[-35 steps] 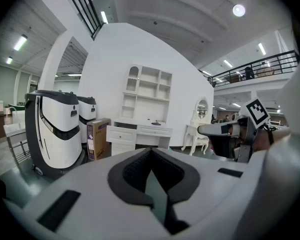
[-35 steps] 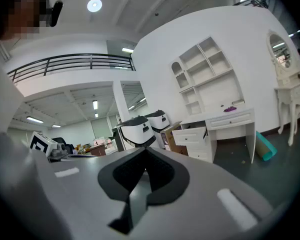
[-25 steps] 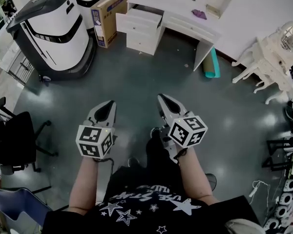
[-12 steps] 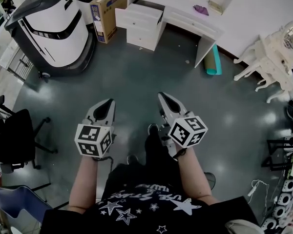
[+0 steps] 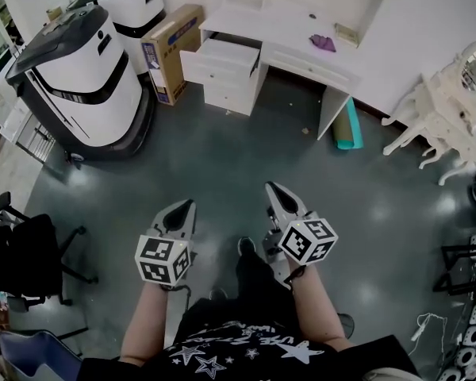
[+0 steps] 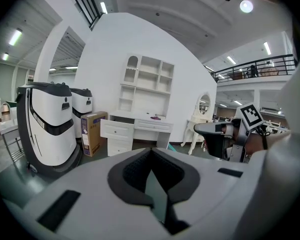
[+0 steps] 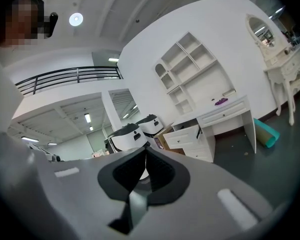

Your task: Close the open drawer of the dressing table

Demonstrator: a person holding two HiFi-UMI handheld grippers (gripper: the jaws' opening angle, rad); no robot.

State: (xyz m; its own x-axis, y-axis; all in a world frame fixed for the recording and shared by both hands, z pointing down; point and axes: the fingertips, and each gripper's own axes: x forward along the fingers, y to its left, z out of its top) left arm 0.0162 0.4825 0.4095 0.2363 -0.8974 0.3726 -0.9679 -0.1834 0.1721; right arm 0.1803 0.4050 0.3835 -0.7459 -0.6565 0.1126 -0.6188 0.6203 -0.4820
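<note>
We hold both grippers low in front of us above the dark grey glossy floor (image 5: 238, 153). The left gripper (image 5: 186, 205) has its fingers pressed together at the tips, with nothing between them and touching nothing. The right gripper (image 5: 270, 187) is the same, its fingers closed and empty. Further off, a teal rolled mat (image 5: 347, 125) leans by the leg of the white wooden dressing table (image 5: 301, 42). The white top drawer (image 5: 218, 60) stands pulled out from the drawer stack at the table's left end, well apart from both grippers. Just left of that stack stands a brown cardboard box (image 5: 170, 50), and beyond it two large white-and-black rounded machines (image 5: 87, 78).
</note>
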